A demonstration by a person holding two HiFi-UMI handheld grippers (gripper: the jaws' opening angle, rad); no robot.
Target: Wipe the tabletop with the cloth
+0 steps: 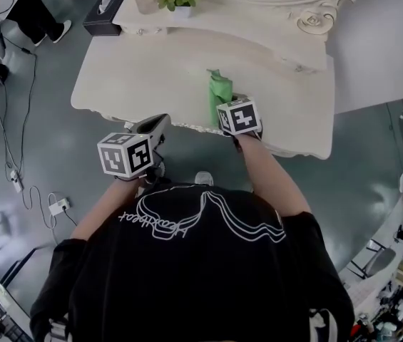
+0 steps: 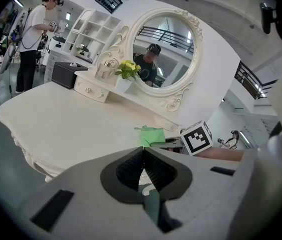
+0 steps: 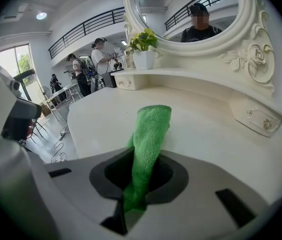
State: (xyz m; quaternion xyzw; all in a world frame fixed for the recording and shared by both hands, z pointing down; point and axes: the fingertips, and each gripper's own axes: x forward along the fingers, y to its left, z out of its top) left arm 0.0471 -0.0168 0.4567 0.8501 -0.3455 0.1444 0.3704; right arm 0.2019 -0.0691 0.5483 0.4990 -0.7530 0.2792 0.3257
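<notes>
Holding the green cloth (image 3: pixel 148 134) clamped by its near end, the right gripper (image 3: pixel 141 181) sits at the front edge of the white bench (image 1: pixel 137 70) — the cloth is bunched into a soft roll, its free end lying forward on the top. Left gripper (image 2: pixel 143 170) clenched on nothing, just short of the bench. Looks light, limp and grippy — a hold nearer the middle would probably let more of it spread flat.
</notes>
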